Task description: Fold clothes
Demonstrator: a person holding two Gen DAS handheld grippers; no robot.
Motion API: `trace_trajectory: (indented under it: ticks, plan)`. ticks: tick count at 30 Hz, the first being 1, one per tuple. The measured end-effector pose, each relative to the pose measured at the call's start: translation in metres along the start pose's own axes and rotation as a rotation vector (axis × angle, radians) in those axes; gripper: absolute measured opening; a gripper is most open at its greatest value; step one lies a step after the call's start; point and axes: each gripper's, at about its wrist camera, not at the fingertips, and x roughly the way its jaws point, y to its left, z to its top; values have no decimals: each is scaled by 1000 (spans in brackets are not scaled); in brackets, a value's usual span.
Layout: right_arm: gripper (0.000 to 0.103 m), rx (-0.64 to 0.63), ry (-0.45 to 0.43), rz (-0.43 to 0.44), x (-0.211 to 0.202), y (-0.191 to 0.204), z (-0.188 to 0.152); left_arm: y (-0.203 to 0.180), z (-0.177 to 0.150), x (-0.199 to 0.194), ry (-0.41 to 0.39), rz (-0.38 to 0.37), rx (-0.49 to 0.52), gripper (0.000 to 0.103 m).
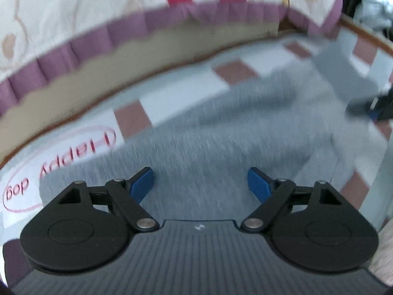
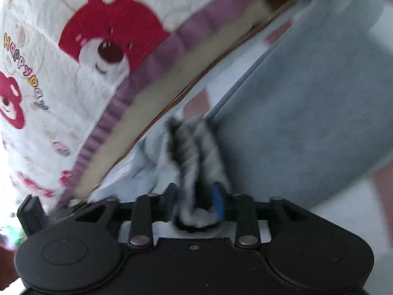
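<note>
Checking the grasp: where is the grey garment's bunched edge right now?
In the right wrist view, centre-bottom, the bunched edge is pinched in the right gripper, beside the bear-print quilt.

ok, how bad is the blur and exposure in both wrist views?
Left wrist: motion smear across the grey garment and checked sheet; the open left gripper stays sharp. Right wrist: the bunched cloth in the shut right gripper is streaked, the bear quilt fairly legible, and the left edge blows out white.
</note>
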Motion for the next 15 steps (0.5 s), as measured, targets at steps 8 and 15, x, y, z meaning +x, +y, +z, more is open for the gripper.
trace_trajectory:
  ticks: [8,15]
  plan:
    - [69,54,68,62,-1,-20,-25,15,-3,0,-12,-26,-76,84]
    - [69,185,88,98,34,-30,-33,7,9,-28,-193,50,-11,84]
